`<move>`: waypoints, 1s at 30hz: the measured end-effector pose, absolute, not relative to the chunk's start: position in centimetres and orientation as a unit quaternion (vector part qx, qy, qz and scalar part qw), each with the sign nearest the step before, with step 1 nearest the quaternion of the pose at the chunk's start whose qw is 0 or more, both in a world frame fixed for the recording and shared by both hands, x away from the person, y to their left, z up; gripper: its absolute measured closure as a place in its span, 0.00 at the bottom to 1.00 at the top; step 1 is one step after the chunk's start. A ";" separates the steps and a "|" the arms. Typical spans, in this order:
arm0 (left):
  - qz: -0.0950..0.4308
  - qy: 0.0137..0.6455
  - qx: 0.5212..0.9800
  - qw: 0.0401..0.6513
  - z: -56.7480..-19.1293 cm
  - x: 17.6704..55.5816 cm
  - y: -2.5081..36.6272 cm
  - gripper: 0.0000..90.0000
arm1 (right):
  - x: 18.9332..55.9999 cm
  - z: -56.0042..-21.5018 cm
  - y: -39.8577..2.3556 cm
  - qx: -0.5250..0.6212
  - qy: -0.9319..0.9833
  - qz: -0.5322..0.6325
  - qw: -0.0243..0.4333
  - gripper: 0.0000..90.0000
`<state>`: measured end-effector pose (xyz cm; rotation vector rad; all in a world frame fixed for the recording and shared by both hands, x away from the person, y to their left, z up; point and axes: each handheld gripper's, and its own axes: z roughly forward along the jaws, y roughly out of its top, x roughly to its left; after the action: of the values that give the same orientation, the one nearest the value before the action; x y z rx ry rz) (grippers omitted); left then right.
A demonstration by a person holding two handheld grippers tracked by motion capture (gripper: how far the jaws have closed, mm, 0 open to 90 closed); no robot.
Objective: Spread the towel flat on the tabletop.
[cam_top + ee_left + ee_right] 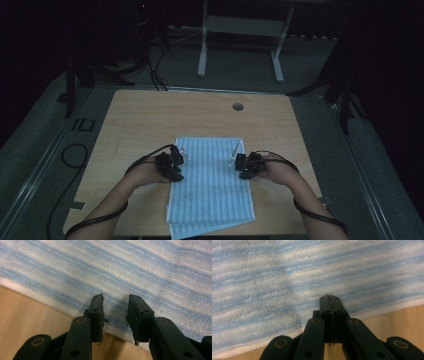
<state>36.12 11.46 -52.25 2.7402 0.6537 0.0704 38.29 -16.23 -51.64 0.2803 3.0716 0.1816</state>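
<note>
A light-blue striped towel (210, 185) lies flat on the wooden table (150, 115), with its near end hanging over the front edge. My left gripper (179, 167) is at the towel's left edge. In the left gripper view its jaws (115, 300) stand apart over the white hem of the towel (125, 270), with nothing pinched between them. My right gripper (242, 167) is at the towel's right edge. In the right gripper view its jaws (329, 298) are pressed together just over the hem of the towel (287, 277), and I see no cloth between them.
A round cable hole (238, 106) sits near the table's far edge. Bare wood lies to either side of the towel. Black cables (75, 155) run over the floor at the left, and a white frame's legs (202, 55) stand behind the table.
</note>
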 end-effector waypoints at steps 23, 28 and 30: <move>0.038 0.245 0.952 0.177 -52.4 43.3 11.4 0.68 | 44.5 -51.6 -16.6 0.155 0.986 0.056 0.028 1.00; 0.036 0.249 0.952 0.173 -52.1 43.1 11.2 0.66 | 44.6 -51.5 -16.7 0.162 0.985 0.053 0.028 0.98; 0.035 0.245 0.952 0.182 -51.1 42.3 11.4 0.65 | 44.1 -50.9 -16.9 0.155 0.986 0.058 0.029 0.97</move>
<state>42.26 11.38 -51.10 2.6857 0.6912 0.1001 44.10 -16.88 -50.94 0.4789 3.0411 0.1778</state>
